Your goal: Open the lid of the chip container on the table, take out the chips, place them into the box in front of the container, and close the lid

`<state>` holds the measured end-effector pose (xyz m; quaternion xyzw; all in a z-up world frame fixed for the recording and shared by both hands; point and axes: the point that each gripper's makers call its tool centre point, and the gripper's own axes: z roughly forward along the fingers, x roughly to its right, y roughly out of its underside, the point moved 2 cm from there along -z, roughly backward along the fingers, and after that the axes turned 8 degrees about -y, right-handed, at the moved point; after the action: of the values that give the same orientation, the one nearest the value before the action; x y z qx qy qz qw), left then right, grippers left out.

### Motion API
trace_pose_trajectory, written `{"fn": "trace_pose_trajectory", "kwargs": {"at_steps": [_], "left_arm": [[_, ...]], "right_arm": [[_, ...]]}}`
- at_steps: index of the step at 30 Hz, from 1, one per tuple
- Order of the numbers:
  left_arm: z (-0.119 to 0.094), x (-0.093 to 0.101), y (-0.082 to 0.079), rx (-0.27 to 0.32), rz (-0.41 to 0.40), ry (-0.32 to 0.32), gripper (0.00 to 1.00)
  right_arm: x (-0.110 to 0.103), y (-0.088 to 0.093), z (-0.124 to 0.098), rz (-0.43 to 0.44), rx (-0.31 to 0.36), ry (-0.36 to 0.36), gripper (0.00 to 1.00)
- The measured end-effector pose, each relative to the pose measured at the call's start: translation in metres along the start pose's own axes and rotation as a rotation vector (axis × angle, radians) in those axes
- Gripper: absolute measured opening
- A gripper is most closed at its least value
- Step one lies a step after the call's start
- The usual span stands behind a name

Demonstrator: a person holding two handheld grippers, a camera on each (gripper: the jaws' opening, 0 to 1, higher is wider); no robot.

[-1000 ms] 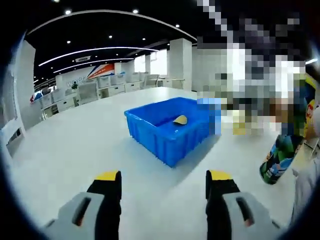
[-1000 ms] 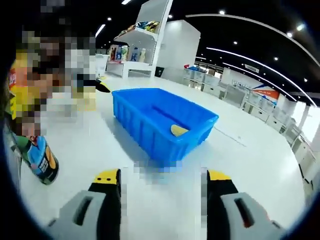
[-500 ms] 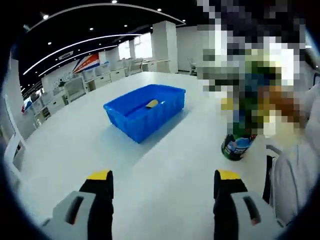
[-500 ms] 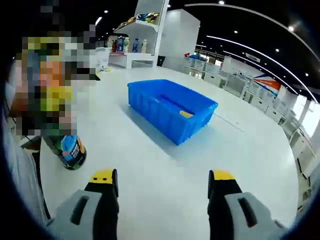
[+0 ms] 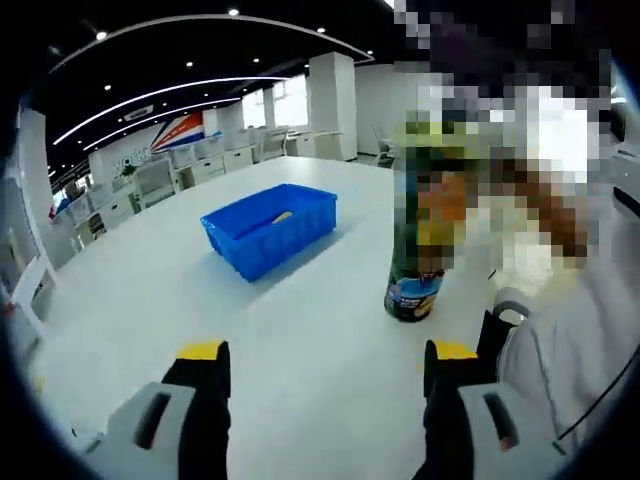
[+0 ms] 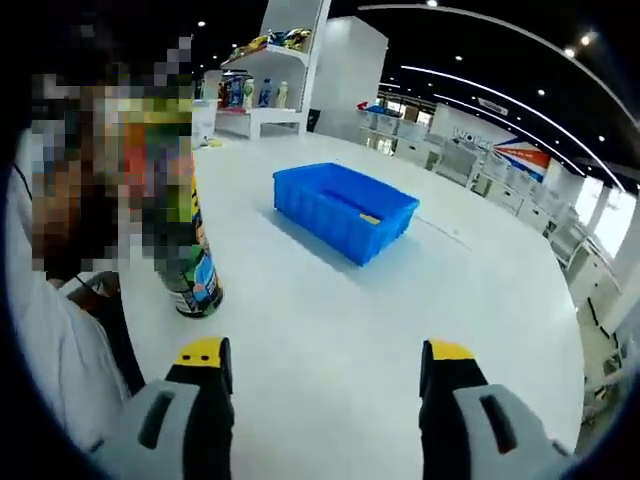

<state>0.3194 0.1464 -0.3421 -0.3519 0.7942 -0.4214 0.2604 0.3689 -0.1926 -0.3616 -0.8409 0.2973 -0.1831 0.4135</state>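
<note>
**Both tongs released, chip can upright, one chip in the box**

In the left gripper view, the left tongs (image 5: 325,360) hang over the white bench (image 5: 290,330) with jaws spread wide and nothing between them. In the right gripper view, the right tongs (image 6: 325,360) are spread the same way, also empty.

The chip can (image 5: 412,285) stands upright on the bench, near the person's side; its top half is blurred, so I cannot tell whether the lid is on or off. The blue box (image 5: 268,225) sits well apart from the can, farther out on the bench, with one yellow chip (image 5: 281,215) lying inside. In the right gripper view the can (image 6: 196,275) is at the left and the box (image 6: 343,207) beyond it, the chip (image 6: 370,219) near its far wall.

The main risk, as I judge it, is the can itself: tall and narrow, it could tip if a jaw strikes it high on the side or if the lid is pressed off-centre. Chips are brittle, so a hard squeeze would likely crush one. A sleeve (image 5: 560,350) lies close beside the can and could brush it.

Room is generous. The bench is bare between can and box and wide open on the far side; its edges are well away from both things. The box has low walls and an open top, easy to reach from above.
</note>
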Motion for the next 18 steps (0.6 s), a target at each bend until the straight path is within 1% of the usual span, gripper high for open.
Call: {"fn": "trace_pose_trajectory", "kwargs": {"at_steps": [3,5,7,8,9,11,13,15,18], "left_arm": [[-0.009,0.002,-0.002,-0.008,0.016,-0.019,0.78],[-0.017,0.003,-0.007,0.007,0.014,-0.03,0.77],[-0.023,0.003,-0.01,0.018,0.0,-0.039,0.73],[-0.026,0.005,-0.011,0.023,-0.005,-0.044,0.71],[-0.028,0.007,-0.012,0.033,-0.01,-0.041,0.72],[-0.03,0.015,-0.012,0.04,-0.007,-0.033,0.73],[-0.031,0.021,-0.011,0.035,0.008,-0.028,0.73],[-0.031,0.026,-0.01,0.029,0.026,-0.026,0.73],[-0.03,0.035,-0.012,0.039,0.024,-0.006,0.73]], "right_arm": [[-0.009,0.0,-0.012,0.021,0.023,-0.012,0.73],[-0.014,0.0,-0.016,0.029,0.029,-0.014,0.73],[-0.02,0.0,-0.022,0.013,0.034,-0.012,0.75],[-0.022,-0.002,-0.026,-0.017,0.055,-0.002,0.78],[-0.023,-0.003,-0.028,-0.026,0.063,0.005,0.79],[-0.028,-0.001,-0.033,-0.03,0.063,0.005,0.76],[-0.032,-0.001,-0.035,-0.029,0.066,-0.001,0.76],[-0.037,-0.002,-0.036,-0.031,0.07,-0.011,0.75],[-0.042,-0.001,-0.034,-0.047,0.069,-0.02,0.74]]}}
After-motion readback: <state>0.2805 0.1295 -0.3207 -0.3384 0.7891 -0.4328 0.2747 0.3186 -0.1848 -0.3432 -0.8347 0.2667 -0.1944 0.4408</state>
